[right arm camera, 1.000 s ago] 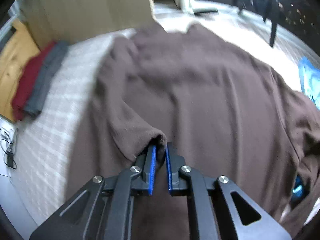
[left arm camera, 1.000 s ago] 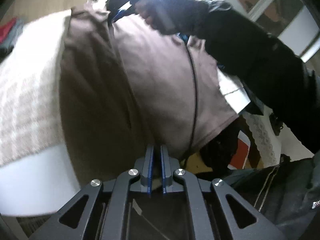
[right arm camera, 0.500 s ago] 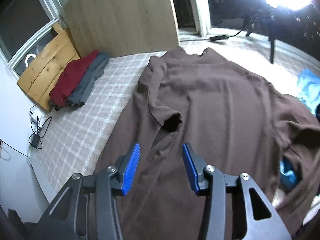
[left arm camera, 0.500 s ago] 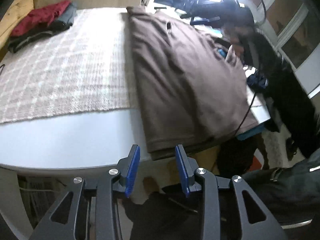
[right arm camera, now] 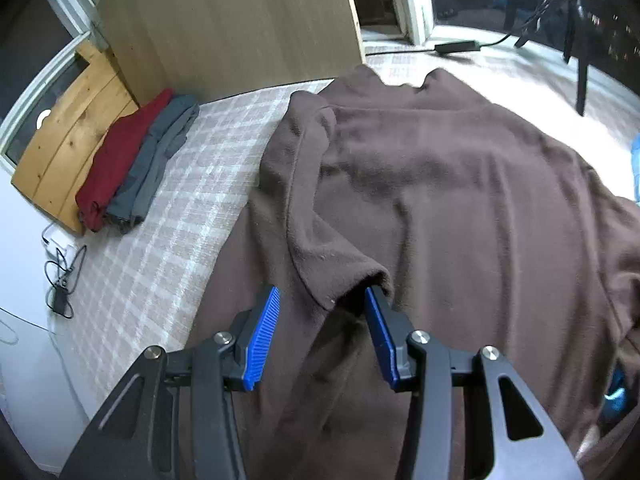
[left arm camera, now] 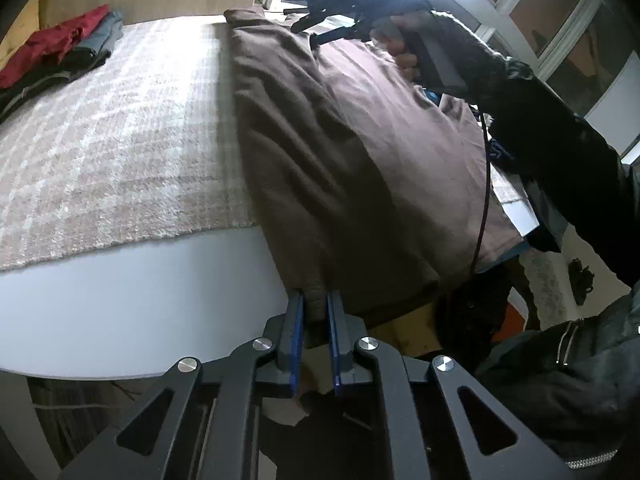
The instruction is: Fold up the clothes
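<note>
A brown fleece shirt (left arm camera: pixel 360 152) lies spread on the checked cloth of the table, its left side folded over. My left gripper (left arm camera: pixel 316 304) is shut on the shirt's bottom hem corner at the table's near edge. In the right wrist view the shirt (right arm camera: pixel 460 208) fills the middle, with its sleeve folded across the body. My right gripper (right arm camera: pixel 320 304) is open, its jaws on either side of the sleeve cuff (right arm camera: pixel 360 280), the right finger just under it. The right gripper and the hand that holds it also show in the left wrist view (left arm camera: pixel 340 28), over the shirt's far end.
Folded red and grey clothes (right arm camera: pixel 132 168) lie at the table's far left beside a wooden board (right arm camera: pixel 72 136). The checked cloth (left arm camera: pixel 112 152) covers the table; its white edge (left arm camera: pixel 140 304) is near me. A cable and charger (right arm camera: pixel 60 296) hang at the left. Blue fabric (right arm camera: pixel 636 160) lies at the right.
My left gripper has closed on the shirt's bottom hem after being open off the table edge. My right gripper stays open and has come down to the sleeve cuff.
</note>
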Tool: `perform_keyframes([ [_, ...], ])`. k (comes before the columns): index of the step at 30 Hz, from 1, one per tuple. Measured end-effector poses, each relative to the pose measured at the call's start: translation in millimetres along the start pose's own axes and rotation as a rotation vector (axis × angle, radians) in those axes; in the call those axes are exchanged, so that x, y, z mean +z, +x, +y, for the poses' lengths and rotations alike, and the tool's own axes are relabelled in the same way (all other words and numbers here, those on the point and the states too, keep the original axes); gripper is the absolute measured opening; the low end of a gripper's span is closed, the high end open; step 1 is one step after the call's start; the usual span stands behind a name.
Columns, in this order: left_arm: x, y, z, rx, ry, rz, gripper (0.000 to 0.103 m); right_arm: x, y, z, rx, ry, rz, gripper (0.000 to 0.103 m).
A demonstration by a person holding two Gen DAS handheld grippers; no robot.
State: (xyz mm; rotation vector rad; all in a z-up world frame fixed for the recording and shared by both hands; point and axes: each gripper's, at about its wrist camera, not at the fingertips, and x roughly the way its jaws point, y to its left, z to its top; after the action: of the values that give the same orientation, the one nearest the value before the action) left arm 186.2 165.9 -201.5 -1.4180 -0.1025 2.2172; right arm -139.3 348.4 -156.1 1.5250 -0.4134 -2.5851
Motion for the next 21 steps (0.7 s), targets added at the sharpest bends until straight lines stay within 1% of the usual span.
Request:
perform_keyframes([
  [3,0.9,-3.4,-1.7,0.007,0.002,-0.007,0.009,3.1,6.9,2.8,0.01,-0.006,0.005,0.044],
  [4,1.3,-4.4,-3.2,0.01,0.01,-0.009,0.009,3.2,9.2,4.8,0.002,-0.016,0.009,0.039],
  [5,2.1,-6.1,-5.2,0.016,0.018,-0.012,0.009,3.1,10.8,6.2,-0.002,-0.022,0.014,0.012],
  [6,3.0,-8.5,-7.8,0.02,0.026,-0.013,0.009,3.0,9.6,6.6,0.002,-0.028,0.01,0.007],
  [8,2.3,-15.5,-11.9,0.032,0.047,-0.029,0.009,3.2,4.2,4.3,0.0,-0.046,-0.015,0.006],
  [9,0.3,-16.1,-10.6,0.032,0.039,-0.033,0.009,3.0,3.8,-0.2,-0.024,-0.052,-0.034,0.006],
  [11,-6.4,-9.0,-0.2,0.01,-0.021,-0.027,0.009,0.4,15.0,-8.6,-0.048,-0.046,0.001,0.007],
  [13,-10.0,-1.6,4.9,0.009,-0.052,-0.013,0.009,-4.5,20.2,-6.8,-0.062,-0.075,0.009,0.008],
  [14,-9.9,0.1,4.7,0.013,-0.052,-0.012,0.009,-5.9,19.1,-4.5,-0.075,-0.086,0.011,0.013],
  [16,-6.7,-1.7,1.2,0.023,-0.033,-0.005,0.01,-6.8,6.1,2.0,-0.108,-0.099,0.003,0.02],
  [17,-4.8,-4.5,0.0,0.034,-0.023,-0.001,0.011,-7.5,-3.9,3.7,-0.113,-0.101,-0.015,0.021],
  [19,-3.4,-14.7,0.5,0.054,-0.018,0.005,0.012,-15.8,-31.3,11.8,-0.082,-0.129,-0.063,0.022],
  [21,-2.6,-25.0,0.1,0.067,-0.013,0.004,0.009,-27.1,-56.9,21.5,-0.031,-0.165,-0.103,0.023],
])
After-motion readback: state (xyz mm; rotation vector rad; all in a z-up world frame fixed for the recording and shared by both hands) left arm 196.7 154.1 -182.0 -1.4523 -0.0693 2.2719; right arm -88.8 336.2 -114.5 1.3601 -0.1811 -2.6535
